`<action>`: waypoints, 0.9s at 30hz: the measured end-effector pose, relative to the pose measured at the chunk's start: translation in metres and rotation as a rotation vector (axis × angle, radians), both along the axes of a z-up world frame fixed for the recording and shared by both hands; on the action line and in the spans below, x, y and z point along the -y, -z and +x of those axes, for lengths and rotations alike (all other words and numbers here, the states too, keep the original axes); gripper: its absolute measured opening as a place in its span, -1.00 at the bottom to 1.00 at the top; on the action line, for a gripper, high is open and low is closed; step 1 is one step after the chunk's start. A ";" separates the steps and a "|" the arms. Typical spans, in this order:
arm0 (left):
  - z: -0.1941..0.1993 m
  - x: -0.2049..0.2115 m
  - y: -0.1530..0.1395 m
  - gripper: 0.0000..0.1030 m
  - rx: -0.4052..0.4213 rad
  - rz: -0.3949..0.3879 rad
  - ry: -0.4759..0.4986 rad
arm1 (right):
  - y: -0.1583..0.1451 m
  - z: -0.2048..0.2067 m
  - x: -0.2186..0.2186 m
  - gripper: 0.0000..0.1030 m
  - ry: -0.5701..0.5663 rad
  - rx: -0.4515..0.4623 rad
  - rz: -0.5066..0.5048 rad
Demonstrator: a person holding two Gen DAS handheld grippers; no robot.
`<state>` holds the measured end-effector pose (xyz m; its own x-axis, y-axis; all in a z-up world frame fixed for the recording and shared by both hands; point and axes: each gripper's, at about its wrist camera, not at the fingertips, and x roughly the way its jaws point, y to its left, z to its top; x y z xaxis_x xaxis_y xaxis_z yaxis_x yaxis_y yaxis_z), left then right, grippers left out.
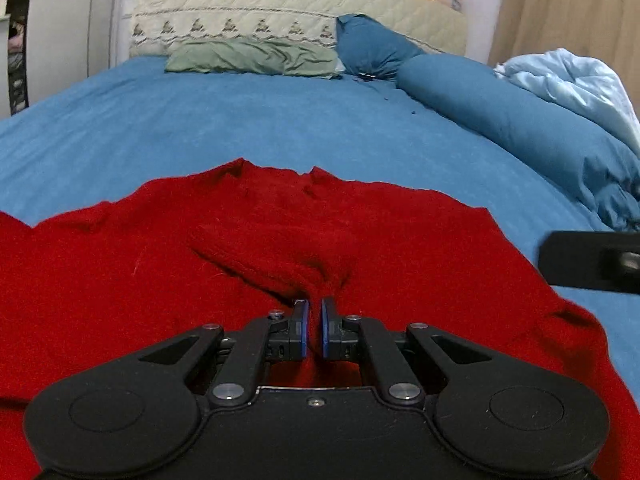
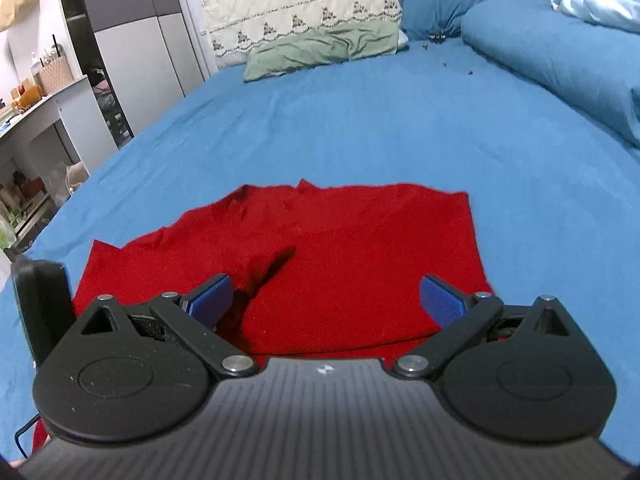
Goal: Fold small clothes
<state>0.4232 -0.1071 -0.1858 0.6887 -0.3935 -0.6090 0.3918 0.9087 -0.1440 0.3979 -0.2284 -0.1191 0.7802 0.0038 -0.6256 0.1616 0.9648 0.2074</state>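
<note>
Now the red sweater (image 1: 120, 280) lies spread on the blue bed sheet (image 1: 280, 120), near the close edge of the bed, and it is mostly flat. The left gripper (image 1: 314, 320) has its two fingers pressed together on a pinch of the red knit near the middle of the garment. From this pinch a ridge of cloth rises and runs away toward the far hem, so I judge the cloth is lifted a little here, probably to carry one part over another for a fold.

The right gripper (image 2: 326, 300) hangs above the near right part of the sweater with its blue pads (image 2: 442, 300) wide apart, and nothing is between them. It seems to wait for a place to take, perhaps the right edge, so that both sides can move together. A dark crease (image 2: 276, 268) shows beside its left finger, where the cloth is gathered.

At the head of the bed a green pillow (image 1: 256, 56), a blue pillow (image 1: 372, 44) and a pale blue blanket (image 1: 572, 80) lie well apart from the sweater, so the folding has free space.
</note>
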 end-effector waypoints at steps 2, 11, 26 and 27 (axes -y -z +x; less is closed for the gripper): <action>-0.003 -0.008 -0.008 -0.36 0.000 -0.001 0.014 | 0.000 0.003 0.001 1.00 -0.003 0.009 0.017; -0.048 -0.119 -0.033 0.67 0.081 0.135 -0.152 | -0.006 0.052 -0.056 1.00 -0.241 0.003 -0.131; -0.028 -0.179 0.005 0.48 -0.029 0.109 -0.282 | 0.058 0.137 -0.139 -0.54 -0.437 -0.127 -0.450; -0.029 -0.180 0.006 0.46 -0.026 0.107 -0.283 | 0.053 0.136 -0.132 -0.57 -0.409 -0.104 -0.432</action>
